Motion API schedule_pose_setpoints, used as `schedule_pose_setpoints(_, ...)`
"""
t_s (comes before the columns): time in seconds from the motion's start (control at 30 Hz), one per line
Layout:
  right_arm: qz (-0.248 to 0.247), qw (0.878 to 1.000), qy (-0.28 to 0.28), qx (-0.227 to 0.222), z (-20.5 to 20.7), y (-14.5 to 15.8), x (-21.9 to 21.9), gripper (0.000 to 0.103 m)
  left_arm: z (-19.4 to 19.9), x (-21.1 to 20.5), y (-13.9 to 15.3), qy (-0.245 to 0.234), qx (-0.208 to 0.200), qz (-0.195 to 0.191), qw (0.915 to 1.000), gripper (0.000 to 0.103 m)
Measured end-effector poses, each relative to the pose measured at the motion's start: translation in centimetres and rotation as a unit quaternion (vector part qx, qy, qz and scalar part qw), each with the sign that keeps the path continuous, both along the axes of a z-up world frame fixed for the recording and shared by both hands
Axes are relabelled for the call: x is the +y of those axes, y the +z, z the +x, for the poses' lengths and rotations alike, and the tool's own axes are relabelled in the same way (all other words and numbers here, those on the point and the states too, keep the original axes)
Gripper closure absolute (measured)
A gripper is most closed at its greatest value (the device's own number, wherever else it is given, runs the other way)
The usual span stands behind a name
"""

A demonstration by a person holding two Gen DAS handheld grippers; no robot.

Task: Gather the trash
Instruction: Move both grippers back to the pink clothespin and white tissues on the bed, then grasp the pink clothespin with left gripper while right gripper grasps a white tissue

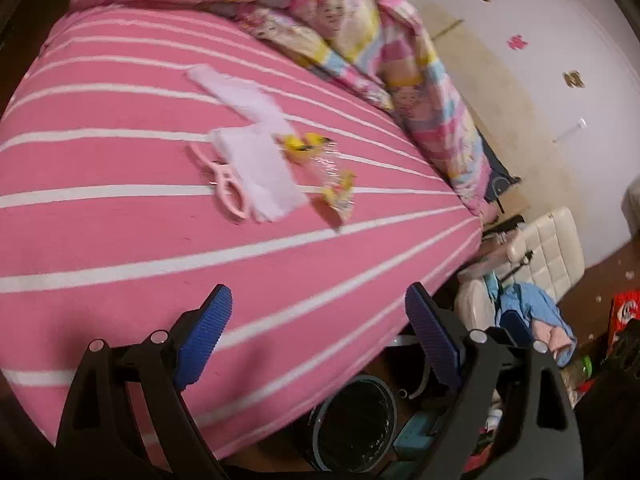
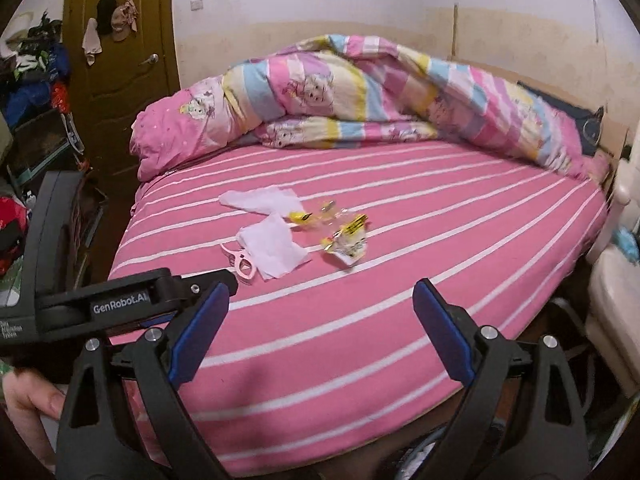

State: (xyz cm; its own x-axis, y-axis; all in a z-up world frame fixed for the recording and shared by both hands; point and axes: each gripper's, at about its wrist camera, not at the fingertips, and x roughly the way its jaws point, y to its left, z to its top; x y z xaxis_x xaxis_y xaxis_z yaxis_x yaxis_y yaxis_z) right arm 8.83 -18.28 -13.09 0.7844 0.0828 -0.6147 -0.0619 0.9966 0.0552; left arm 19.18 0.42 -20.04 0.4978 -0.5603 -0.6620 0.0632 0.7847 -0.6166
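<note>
Trash lies mid-bed on the pink striped sheet (image 2: 360, 320): two white tissues (image 2: 272, 250) (image 2: 262, 200), yellow and clear snack wrappers (image 2: 348, 240) (image 2: 302, 216), and a pink clip (image 2: 240, 262) beside the near tissue. In the left wrist view the near tissue (image 1: 260, 172), far tissue (image 1: 236, 92), wrappers (image 1: 332, 184) and clip (image 1: 224, 188) show too. My left gripper (image 1: 320, 308) is open and empty over the bed's near edge; it also shows in the right wrist view (image 2: 192, 288). My right gripper (image 2: 320, 300) is open and empty, short of the trash.
A black-lined bin (image 1: 352, 424) stands on the floor below the bed edge. A rolled colourful quilt (image 2: 360, 92) lies along the far side. A white cushioned seat (image 1: 548, 252) with clothes stands right of the bed. A brown door (image 2: 120, 60) and clutter stand at the left.
</note>
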Motion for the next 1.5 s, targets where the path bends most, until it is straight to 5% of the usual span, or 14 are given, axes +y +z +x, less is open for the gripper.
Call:
schedule_pose_setpoints(0.3,0.046,0.998,-0.018,0.027,6.7,-3.8,0.0,0.010,4.0,1.8,-3.5,0.000,0.041,0.087,0.9954,0.017)
schedule_pose_setpoints(0.7,0.111,0.992,-0.025,0.055,13.0,-8.0,-1.2,0.010,9.5,0.3,-5.3,-0.008,0.027,0.149,0.9884,0.019)
schedule_pose_setpoints(1.07,0.092,0.995,0.000,0.040,16.0,-8.6,-0.6,0.010,10.5,0.1,-5.6,-0.030,0.023,0.239,0.9704,0.052)
schedule_pose_setpoints(1.23,0.110,0.993,0.027,0.037,16.6,-8.6,0.0,0.010,10.8,1.6,-5.5,-0.037,0.040,0.229,0.9719,0.070)
schedule_pose_setpoints(1.5,0.075,0.993,0.067,0.063,17.7,-9.7,2.5,0.017,11.0,1.3,-5.8,-0.034,0.034,0.211,0.9764,0.069)
